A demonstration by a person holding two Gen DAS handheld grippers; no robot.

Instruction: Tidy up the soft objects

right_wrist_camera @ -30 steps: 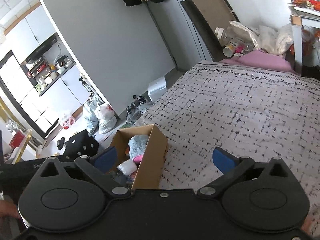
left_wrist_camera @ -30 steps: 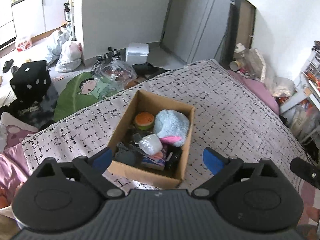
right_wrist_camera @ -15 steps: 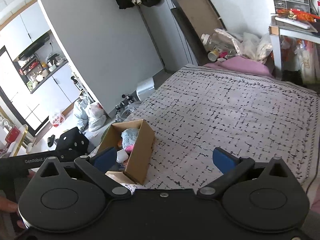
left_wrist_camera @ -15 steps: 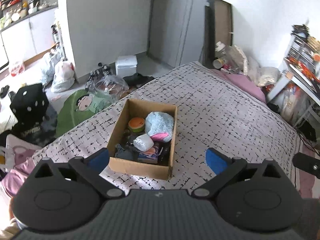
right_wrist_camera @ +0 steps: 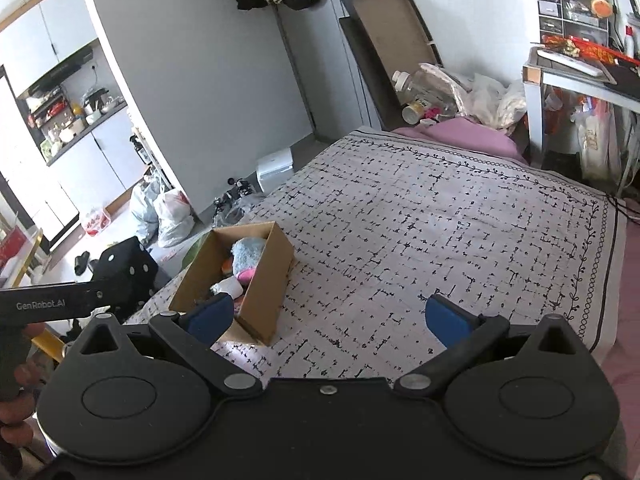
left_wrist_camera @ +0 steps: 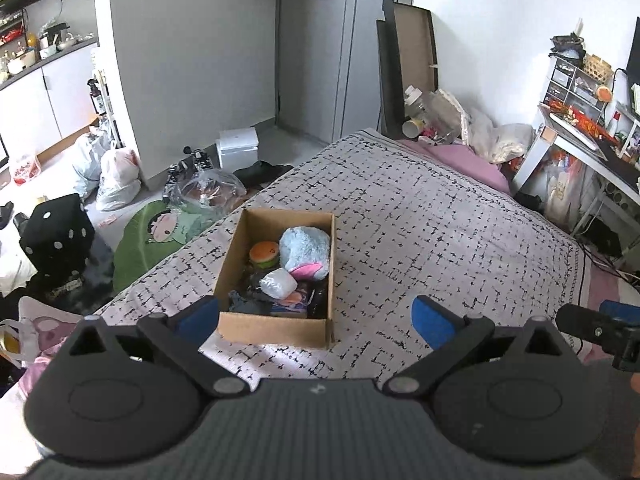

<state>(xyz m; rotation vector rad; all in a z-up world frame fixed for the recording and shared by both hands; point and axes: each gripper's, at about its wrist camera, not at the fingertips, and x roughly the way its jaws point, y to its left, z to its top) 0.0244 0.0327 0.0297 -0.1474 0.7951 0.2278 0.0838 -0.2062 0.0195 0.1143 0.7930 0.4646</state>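
Note:
A cardboard box [left_wrist_camera: 232, 264] stands on the bed's patterned cover [left_wrist_camera: 420, 232]. In it lie a light blue plush with a pink patch [left_wrist_camera: 305, 246], a small burger toy [left_wrist_camera: 264, 253], a white soft pouch [left_wrist_camera: 277, 283] and dark items. The box also shows in the right wrist view [right_wrist_camera: 266, 280]. My left gripper [left_wrist_camera: 316, 314] is open and empty, held high above the bed and back from the box. My right gripper [right_wrist_camera: 326, 318] is open and empty, to the right of the box and well above the cover [right_wrist_camera: 440, 232].
On the floor left of the bed are a black dice cushion [left_wrist_camera: 56, 232], a green cartoon cushion [left_wrist_camera: 156, 228], plastic bags [left_wrist_camera: 116, 176] and a white box [left_wrist_camera: 238, 146]. A desk with clutter [left_wrist_camera: 584, 136] stands at the right. A pink pillow [right_wrist_camera: 460, 136] lies at the bed's far end.
Both grippers have pulled up and back from the box, so it looks smaller and more of the room shows. Both stay open and empty.

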